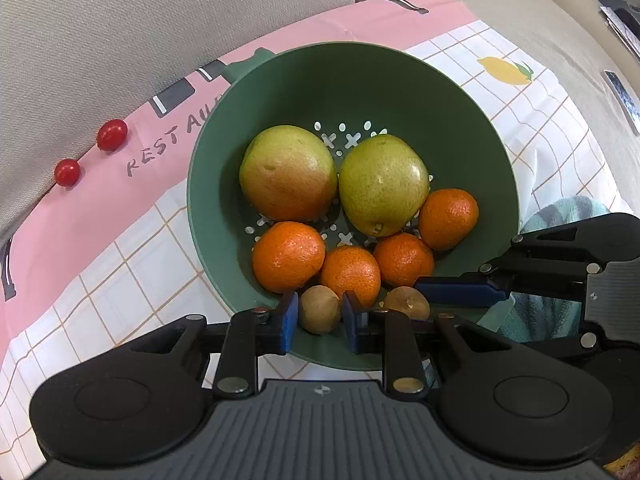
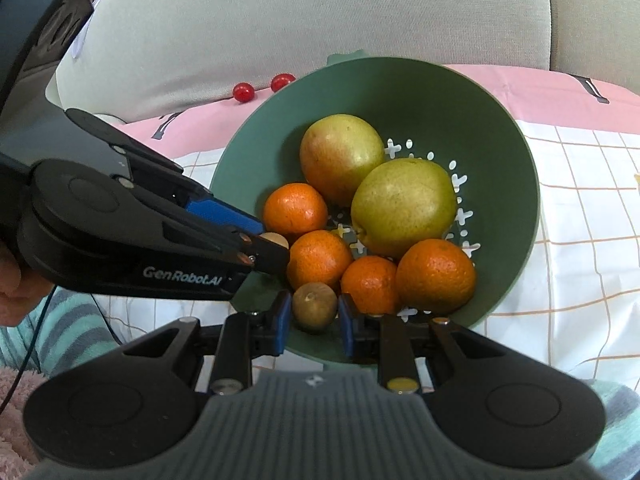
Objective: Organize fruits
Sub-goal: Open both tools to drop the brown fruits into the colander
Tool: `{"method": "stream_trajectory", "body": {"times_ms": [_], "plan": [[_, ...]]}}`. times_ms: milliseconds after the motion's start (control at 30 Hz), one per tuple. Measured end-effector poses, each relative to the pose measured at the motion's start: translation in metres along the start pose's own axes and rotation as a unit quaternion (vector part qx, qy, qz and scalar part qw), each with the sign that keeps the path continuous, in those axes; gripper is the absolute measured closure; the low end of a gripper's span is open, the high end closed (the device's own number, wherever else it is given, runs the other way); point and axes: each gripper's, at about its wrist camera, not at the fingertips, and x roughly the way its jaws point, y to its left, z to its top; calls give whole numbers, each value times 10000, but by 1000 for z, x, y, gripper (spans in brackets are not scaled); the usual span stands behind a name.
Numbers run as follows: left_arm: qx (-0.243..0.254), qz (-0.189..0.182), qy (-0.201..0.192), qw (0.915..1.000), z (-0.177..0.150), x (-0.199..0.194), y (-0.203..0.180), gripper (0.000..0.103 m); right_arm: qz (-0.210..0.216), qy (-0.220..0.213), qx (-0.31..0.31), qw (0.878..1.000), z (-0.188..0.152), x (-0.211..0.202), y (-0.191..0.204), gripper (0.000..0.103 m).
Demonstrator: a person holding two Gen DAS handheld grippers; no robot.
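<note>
Left gripper (image 1: 319, 312) hides brown fruit (image 1: 320, 309) underside; contact unclear.

left gripper (image 1: 319, 317): jaws closed, angled down | right gripper (image 2: 313, 317): same

I note green colander (image 1: 460, 92), orange mandarins (image 1: 288, 256), yellow-green pears (image 1: 382, 178), red tomatoes (image 1: 112, 134), pink-and-white checked cloth (image 1: 132, 280).
</note>
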Motion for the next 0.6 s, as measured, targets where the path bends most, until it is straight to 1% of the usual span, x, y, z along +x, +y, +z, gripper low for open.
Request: {"method": "stream_trajectory", "body": {"times_ms": [133,167,200,233,400,467,533,600], "plan": [[-63,-76,-72,9999,-1,-5,3,65,0,2,34,10000,1,0,0,79],[-72,-93,-100,9999,-1,-7,3,62,-6,2,50,10000,1,0,0,78],[-80,-106,-130,9998,-2,-9,4,61,-9,-7,68,10000,1,-1,0,74],[-92,-113,-169,9998,-3,-11,5,61,-11,-26,92,10000,1,-2,-1,70],[-256,-133,-440,9986,-7,-26,11,58,-52,-73,167,9998,1,-7,-1,64],[-405,-142,-607,9972,-10,-35,17,58,-71,-103,196,9997,1,-10,0,60],[-561,-133,-755,9955,-12,-43,24,58,-92,-157,281,9994,1,-14,0,52],[-725,-79,-903,9932,-14,-50,32,58,-66,-216,369,9991,2,-17,1,50]]}}
